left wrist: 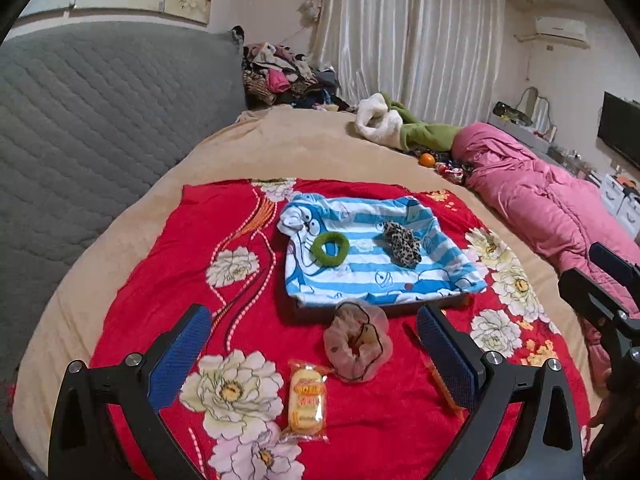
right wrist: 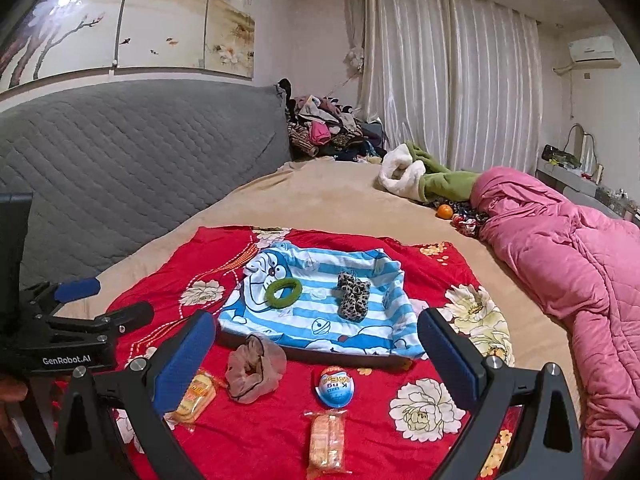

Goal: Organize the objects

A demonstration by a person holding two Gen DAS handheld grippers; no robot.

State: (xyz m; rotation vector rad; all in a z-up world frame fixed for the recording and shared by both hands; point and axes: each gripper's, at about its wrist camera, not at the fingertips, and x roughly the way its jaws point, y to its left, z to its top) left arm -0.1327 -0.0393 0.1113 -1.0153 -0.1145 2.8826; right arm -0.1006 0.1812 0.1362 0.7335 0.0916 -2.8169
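A tray lined with blue-striped cartoon cloth [left wrist: 380,280] [right wrist: 320,332] lies on a red floral blanket. In it are a green hair tie [left wrist: 330,249] [right wrist: 284,293] and a leopard scrunchie [left wrist: 402,242] [right wrist: 353,294]. In front of the tray lie a beige scrunchie [left wrist: 358,344] [right wrist: 256,368], a yellow snack pack [left wrist: 307,400] [right wrist: 196,396], a blue egg-shaped packet [right wrist: 337,386] and an orange wafer pack [right wrist: 328,440]. My left gripper [left wrist: 314,356] [right wrist: 120,300] hovers open over the beige scrunchie. My right gripper [right wrist: 318,358] [left wrist: 580,264] is open above the blue packet, holding nothing.
The red blanket [left wrist: 160,264] covers a beige bed. A pink quilt [right wrist: 560,260] lies along the right side, with a green and white garment [right wrist: 424,172] and an orange fruit [right wrist: 445,211] beyond. A grey quilted headboard [left wrist: 100,120] rises at left, beside a clothes pile [left wrist: 280,76].
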